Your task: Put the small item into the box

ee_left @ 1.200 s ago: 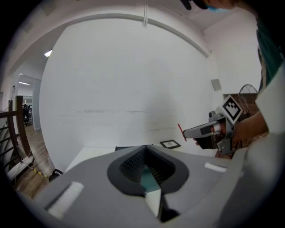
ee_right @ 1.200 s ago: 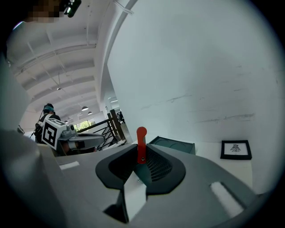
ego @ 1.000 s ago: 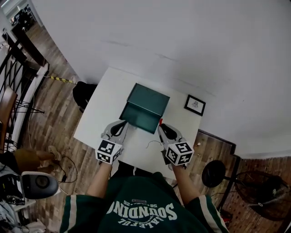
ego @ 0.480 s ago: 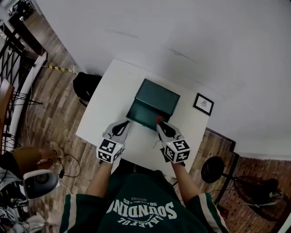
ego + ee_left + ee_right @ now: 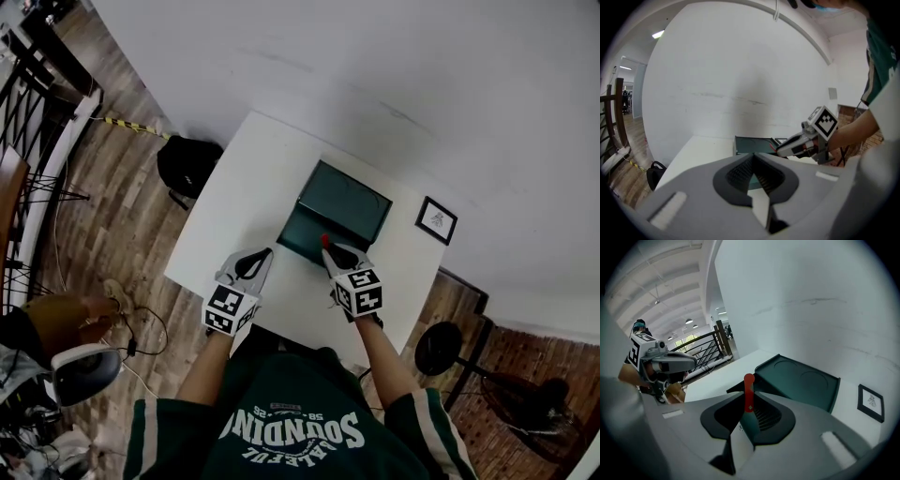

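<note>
A dark green box stands open on the white table, its lid tilted back towards the wall. My right gripper is shut on a slim red item at the box's near edge. In the right gripper view the red item sticks up from between the jaws, with the lid just beyond. My left gripper hovers over the table left of the box, shut with nothing in it. The left gripper view shows the box and the right gripper ahead.
A small framed picture lies on the table right of the box. On the floor, a black bag sits left of the table and a round black stand to its right. A white wall rises behind the table.
My right gripper has carried the red item forward, from the table in front of the box up to the box's near edge. The left gripper has kept its place.
</note>
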`<state>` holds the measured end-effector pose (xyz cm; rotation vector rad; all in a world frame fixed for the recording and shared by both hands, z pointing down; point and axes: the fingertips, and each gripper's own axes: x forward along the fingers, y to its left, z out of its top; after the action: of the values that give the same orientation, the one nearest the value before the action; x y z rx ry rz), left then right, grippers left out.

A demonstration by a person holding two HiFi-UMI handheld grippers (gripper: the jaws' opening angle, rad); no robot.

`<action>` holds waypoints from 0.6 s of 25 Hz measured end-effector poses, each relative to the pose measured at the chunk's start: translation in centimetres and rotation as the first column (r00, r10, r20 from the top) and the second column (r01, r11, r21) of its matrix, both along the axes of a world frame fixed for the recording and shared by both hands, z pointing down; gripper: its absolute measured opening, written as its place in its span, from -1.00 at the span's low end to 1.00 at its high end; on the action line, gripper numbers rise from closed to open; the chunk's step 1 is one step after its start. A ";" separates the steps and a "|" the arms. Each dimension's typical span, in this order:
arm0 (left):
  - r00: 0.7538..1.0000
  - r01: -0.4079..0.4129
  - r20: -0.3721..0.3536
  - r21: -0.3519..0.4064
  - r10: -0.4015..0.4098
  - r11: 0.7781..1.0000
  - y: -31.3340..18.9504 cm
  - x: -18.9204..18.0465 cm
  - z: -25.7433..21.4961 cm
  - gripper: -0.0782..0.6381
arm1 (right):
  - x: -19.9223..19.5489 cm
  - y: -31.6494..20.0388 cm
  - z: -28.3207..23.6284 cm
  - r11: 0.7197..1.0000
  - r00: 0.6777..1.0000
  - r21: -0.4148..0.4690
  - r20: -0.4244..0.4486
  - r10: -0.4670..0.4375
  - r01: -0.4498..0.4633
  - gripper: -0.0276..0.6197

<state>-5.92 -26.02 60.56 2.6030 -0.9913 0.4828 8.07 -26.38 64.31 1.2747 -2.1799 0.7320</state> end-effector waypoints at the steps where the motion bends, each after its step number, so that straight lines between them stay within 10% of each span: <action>1: 1.000 -0.001 0.002 -0.004 0.001 1.000 -0.1 -0.2 0.2 -0.64 | -0.1 -0.4 0.5 1.000 1.000 -0.015 -0.012 -0.010 0.009 -0.73; 15: 1.000 0.001 0.015 -0.044 0.000 0.999 -1.1 -2.7 1.6 -0.64 | -1.2 -3.1 9.6 0.959 0.977 -0.276 -0.181 -0.114 0.061 -0.73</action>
<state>-8.57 -27.16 62.14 2.5639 -0.9755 0.5188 6.82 -29.48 73.87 1.0565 -1.8919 0.8006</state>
